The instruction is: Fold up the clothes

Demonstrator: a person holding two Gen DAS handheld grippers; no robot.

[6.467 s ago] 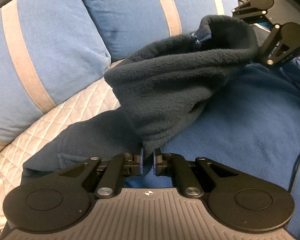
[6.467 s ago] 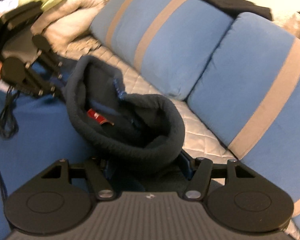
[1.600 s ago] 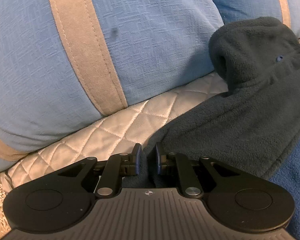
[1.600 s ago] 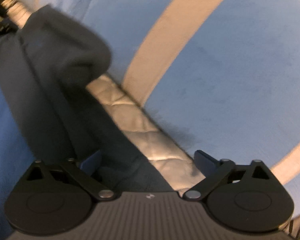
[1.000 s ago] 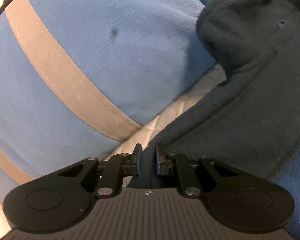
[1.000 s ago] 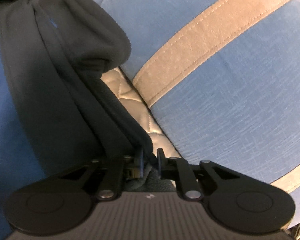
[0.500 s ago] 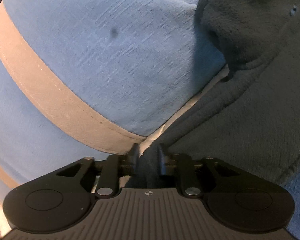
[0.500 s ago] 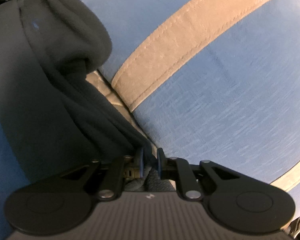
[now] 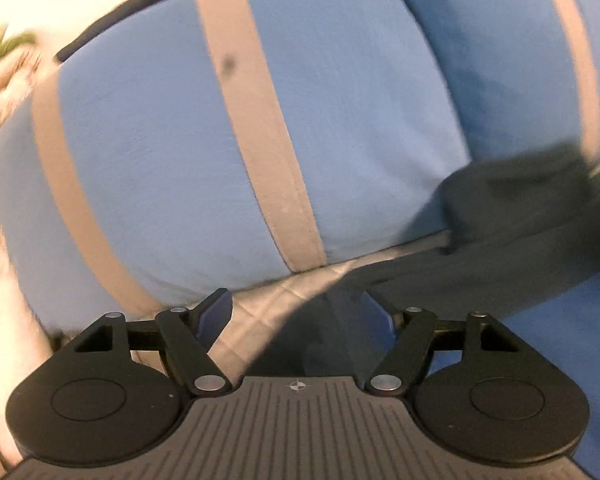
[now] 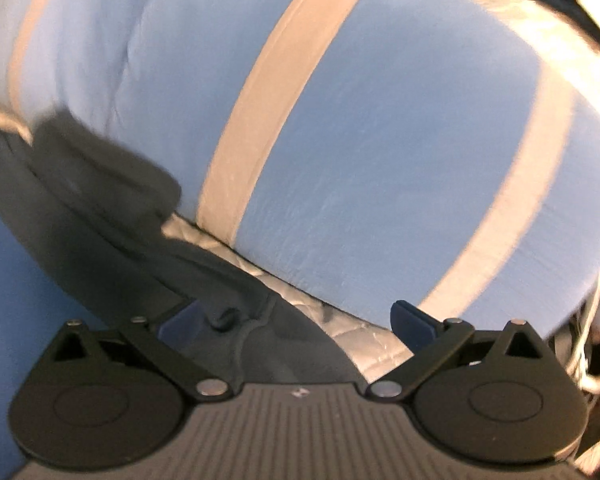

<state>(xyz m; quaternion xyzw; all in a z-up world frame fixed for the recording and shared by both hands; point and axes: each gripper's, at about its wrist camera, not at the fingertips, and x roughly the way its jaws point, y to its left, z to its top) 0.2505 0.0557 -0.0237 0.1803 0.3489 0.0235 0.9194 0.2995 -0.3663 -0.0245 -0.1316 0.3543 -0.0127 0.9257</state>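
Two striped blue cushions back quilted bedding.

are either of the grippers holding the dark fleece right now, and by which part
Neither. The left gripper and the right gripper both have their jaws spread wide; the dark fleece lies loose on the quilted cover, its edge between the jaws but unclamped.
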